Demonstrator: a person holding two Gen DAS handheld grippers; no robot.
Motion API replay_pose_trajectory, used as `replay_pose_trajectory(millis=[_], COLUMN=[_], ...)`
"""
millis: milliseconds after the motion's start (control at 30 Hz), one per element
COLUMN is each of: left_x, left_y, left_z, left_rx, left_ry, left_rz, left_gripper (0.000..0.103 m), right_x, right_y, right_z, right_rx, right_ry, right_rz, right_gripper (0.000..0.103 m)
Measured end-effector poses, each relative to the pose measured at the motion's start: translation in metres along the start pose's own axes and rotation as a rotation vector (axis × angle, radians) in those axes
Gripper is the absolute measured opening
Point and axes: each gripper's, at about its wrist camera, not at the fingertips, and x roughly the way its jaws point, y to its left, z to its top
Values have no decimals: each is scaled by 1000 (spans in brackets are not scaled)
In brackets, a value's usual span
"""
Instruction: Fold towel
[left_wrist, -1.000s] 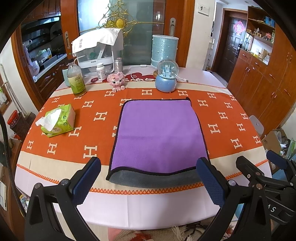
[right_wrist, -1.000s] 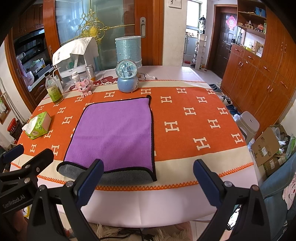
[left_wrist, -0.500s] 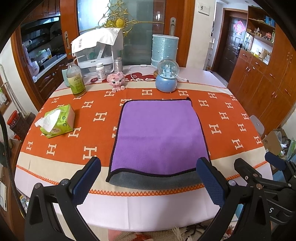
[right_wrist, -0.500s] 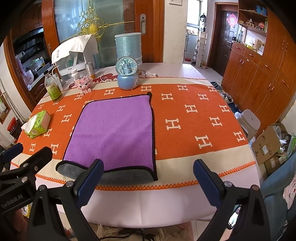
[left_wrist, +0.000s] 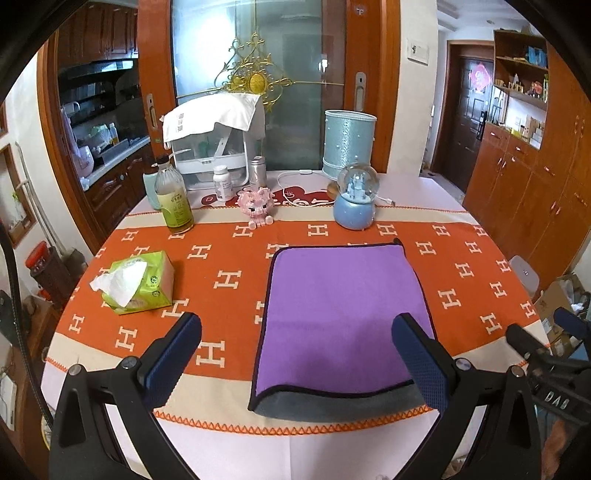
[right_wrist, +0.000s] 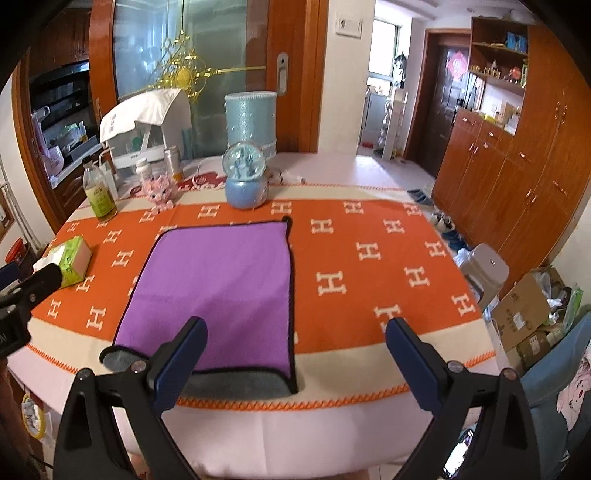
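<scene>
A purple towel (left_wrist: 343, 314) with black edging lies flat on the orange tablecloth (left_wrist: 229, 266), its grey underside showing along the near edge (left_wrist: 332, 406). It also shows in the right wrist view (right_wrist: 221, 280). My left gripper (left_wrist: 295, 354) is open and empty, above the towel's near left part. My right gripper (right_wrist: 295, 358) is open and empty, above the towel's near right corner (right_wrist: 291, 384). The right gripper's body shows at the right of the left wrist view (left_wrist: 546, 373).
A green tissue pack (left_wrist: 136, 282) lies left of the towel. A bottle (left_wrist: 173, 201), a pink toy (left_wrist: 256, 203), a blue snow globe (left_wrist: 354, 203), a blue canister (left_wrist: 349, 146) and a covered rack (left_wrist: 214, 144) stand at the back. A stool (right_wrist: 487, 266) and boxes (right_wrist: 528, 310) are on the right.
Both grippers have moved forward over the near table edge, toward the towel's near corners. The left one has shifted left. The towel has not moved. Both stay open.
</scene>
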Motion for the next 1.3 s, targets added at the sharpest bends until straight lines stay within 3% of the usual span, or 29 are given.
replay_pose_trajectory(millis=[233,333,400,633,700,767,867,1000,1133,1300], left_x=[11,18,24,58,70,84,104,120,131,139], left_y=[41,55,65,70,67,63,57,53,53,50], left_z=[-9,-17,-23,-43,-50,-57,-67,-74,-74,-74], left_rx=[-84,-94,-90,-14,35,84,141,201,223,252], left_ry=[-66,-88,-108,29,70,124,194,236,268,306], left_rz=[8,9,-37,-69,-81,-101,-152,-206,-271,-326], left_gripper=[102,102,102,102,102,102,102,102,102,93], right_x=[1,9,18,51,62,77,98,117,125,129], right_y=[-8,-3,1,8,7,4,-2,-10,-15,-12], right_z=[2,-2,-6,-36,-45,-52,-60,-66,-68,-70], right_rx=[-21,-91,-130,-216,-231,-243,-237,-216,-230,-281], right_ry=[-131,-129,-105,-18,11,61,144,220,254,274], right_rz=[4,12,27,150,177,208,265,311,349,386], right_gripper=[98,98,98,97,93,81,70,61,52,43])
